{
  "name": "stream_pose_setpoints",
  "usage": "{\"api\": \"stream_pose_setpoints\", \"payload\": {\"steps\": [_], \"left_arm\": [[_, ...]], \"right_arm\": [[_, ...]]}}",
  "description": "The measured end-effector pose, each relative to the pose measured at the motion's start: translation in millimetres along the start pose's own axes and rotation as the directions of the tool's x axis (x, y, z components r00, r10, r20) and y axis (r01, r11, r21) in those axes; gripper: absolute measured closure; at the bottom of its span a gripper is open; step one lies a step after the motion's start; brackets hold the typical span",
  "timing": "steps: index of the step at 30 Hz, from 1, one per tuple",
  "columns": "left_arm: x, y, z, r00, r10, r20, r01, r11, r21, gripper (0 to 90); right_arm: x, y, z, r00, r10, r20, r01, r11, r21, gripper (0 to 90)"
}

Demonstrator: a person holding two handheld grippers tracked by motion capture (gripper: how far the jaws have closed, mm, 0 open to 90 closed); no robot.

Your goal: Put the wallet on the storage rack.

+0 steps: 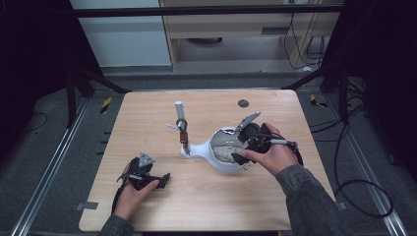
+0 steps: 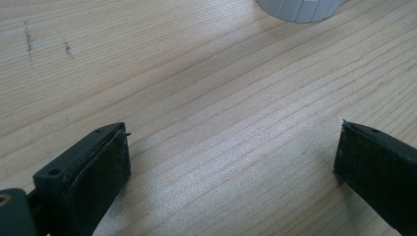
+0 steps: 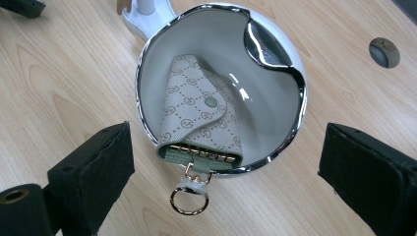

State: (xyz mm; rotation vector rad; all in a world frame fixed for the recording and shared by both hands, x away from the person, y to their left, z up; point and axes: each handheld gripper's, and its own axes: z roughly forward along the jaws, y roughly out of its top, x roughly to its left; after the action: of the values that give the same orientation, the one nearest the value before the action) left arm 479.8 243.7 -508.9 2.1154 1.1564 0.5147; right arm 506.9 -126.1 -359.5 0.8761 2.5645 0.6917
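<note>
1. Clearly, the right gripper (image 1: 244,146) hovers over the white bowl (image 3: 275,110), toward the table's right edge; its jaws stand wide apart with nothing between them, which suggests either a fresh release or the start of a reach for the key pouch (image 3: 199,115).
2. That key pouch lies inside the bowl, leaning on the near wall, and its gold ring (image 3: 188,200) hangs out over the chrome rim onto the table (image 1: 206,196). Judged from this, the ring is the easiest part to pinch.
3. Meanwhile the left gripper (image 1: 166,178) rests low near the table's front-left corner, jaws wide and empty over bare wood, apparently parked out of the way.
4. Looks: the pouch is beige fabric with a repeated monogram print, a pointed flap closed by a pale green snap, mint trim along the bottom, and a row of gold hooks.
5. Behind the bowl, joined to its white base, rises a slim post (image 1: 180,118) from which a small brown item hangs, nearer the table's middle.
</note>
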Motion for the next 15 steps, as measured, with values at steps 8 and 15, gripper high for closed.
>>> {"api": "stream_pose_setpoints", "payload": {"steps": [8, 15], "left_arm": [[-0.2, 0.0, 0.2, 1.0, -0.002, 0.001, 0.002, 1.0, -0.002, 0.0], [-0.3, -0.1, 0.2, 1.0, -0.002, 0.001, 0.002, 1.0, -0.002, 0.0]], "right_arm": [[-6.9, -6.0, -6.4, 0.9992, 0.033, 0.022, -0.031, 0.997, -0.07, 6.0], [-9.4, -10.5, -9.4, 0.9984, 0.029, 0.048, -0.024, 0.996, -0.09, 6.0]]}}
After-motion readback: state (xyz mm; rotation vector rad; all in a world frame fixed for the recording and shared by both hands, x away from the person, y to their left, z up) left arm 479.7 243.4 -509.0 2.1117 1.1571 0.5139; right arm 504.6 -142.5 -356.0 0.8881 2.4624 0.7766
